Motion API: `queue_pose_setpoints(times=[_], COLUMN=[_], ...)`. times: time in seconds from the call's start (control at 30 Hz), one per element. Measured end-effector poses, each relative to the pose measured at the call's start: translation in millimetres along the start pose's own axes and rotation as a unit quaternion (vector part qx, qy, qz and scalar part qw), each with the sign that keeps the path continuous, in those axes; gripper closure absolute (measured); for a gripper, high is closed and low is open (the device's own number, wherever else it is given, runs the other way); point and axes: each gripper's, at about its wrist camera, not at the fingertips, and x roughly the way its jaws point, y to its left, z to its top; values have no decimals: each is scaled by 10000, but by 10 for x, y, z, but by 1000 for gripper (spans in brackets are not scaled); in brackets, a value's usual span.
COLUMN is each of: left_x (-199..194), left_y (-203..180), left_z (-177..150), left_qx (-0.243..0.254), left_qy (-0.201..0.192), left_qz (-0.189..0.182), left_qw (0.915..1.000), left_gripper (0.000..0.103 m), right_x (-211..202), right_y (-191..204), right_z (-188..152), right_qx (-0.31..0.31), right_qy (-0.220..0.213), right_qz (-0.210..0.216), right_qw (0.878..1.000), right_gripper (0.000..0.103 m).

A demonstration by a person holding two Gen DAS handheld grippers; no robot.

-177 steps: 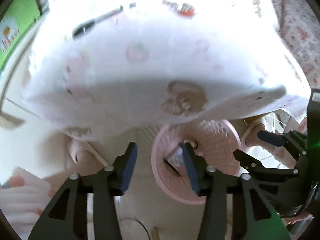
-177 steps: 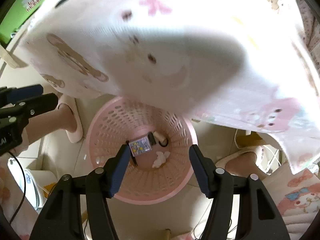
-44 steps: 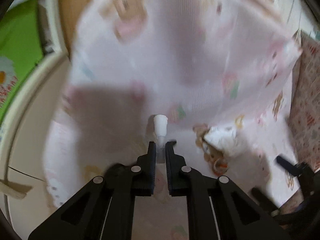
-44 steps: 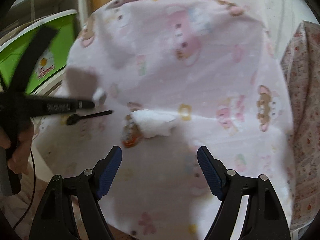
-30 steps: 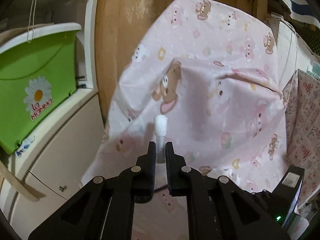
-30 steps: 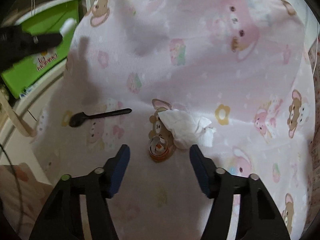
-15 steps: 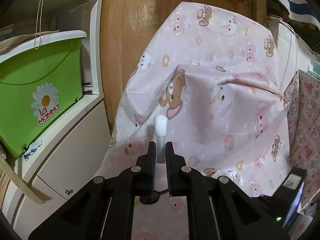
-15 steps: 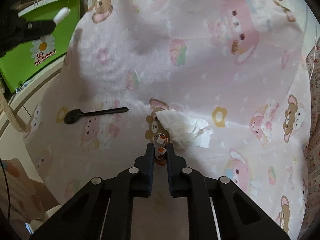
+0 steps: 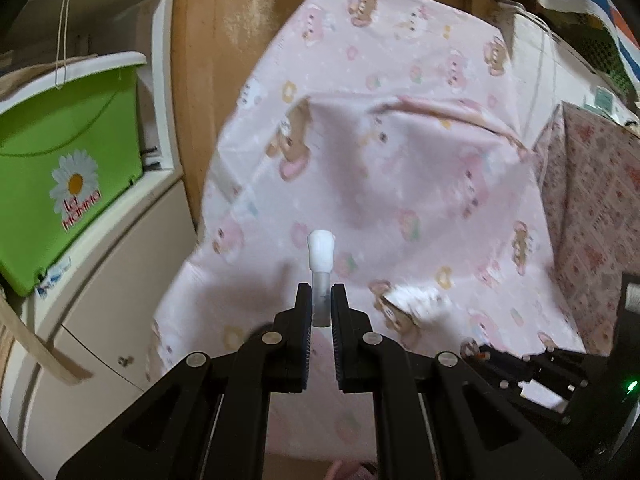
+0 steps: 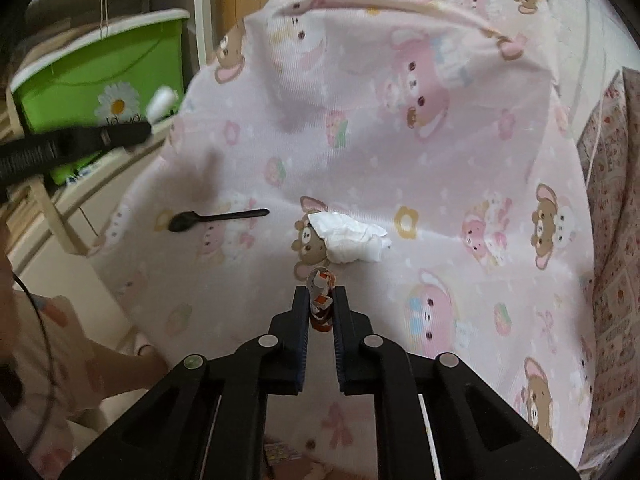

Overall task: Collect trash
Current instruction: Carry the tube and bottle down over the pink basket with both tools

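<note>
The left gripper (image 9: 321, 305) is clamped on a small clear tube with a white cap (image 9: 321, 270), raised in the air above the pink cartoon-print cloth (image 9: 400, 168); the tube looks light, stiff and smooth, so a hold low on its clear barrel, as now, seems safest against slipping. To that gripper's left sits a green bin (image 9: 68, 168) with a daisy and the words "la mamma". The right gripper (image 10: 321, 305) is pinched on an orange-and-white wrapper (image 10: 321, 298), a thin, crumpled scrap that weighs almost nothing. Ahead and left of it lies a black plastic spoon (image 10: 216, 218), rigid and best taken by its handle; just ahead and right rests a crumpled white tissue (image 10: 352, 240), soft enough to grab anywhere.
</note>
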Motion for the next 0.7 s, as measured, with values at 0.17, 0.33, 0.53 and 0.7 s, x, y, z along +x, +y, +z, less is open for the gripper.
queue_pose_setpoints(times=[0.17, 0.33, 0.53, 0.7], left_x=[-129, -184, -259, -262], left_y=[-140, -216, -370, -429], left_z=[-181, -362, -567, -749], left_qx=[109, 90, 179, -46], left_qy=[59, 402, 812, 1308], left_qz=[-112, -376, -689, -1281], left_qw=[9999, 9984, 9942, 9831], left_gripper=[94, 94, 94, 94], right_x=[-394, -670, -905, -976], right_y=[17, 11, -18, -71], right_z=[-61, -191, -309, -438], right_qx=[136, 340, 426, 478], right_qy=[-262, -358, -447, -325], right_qz=[127, 293, 331, 335], right_qw=[9995, 9984, 9975, 9978], right_gripper=[91, 91, 91, 91])
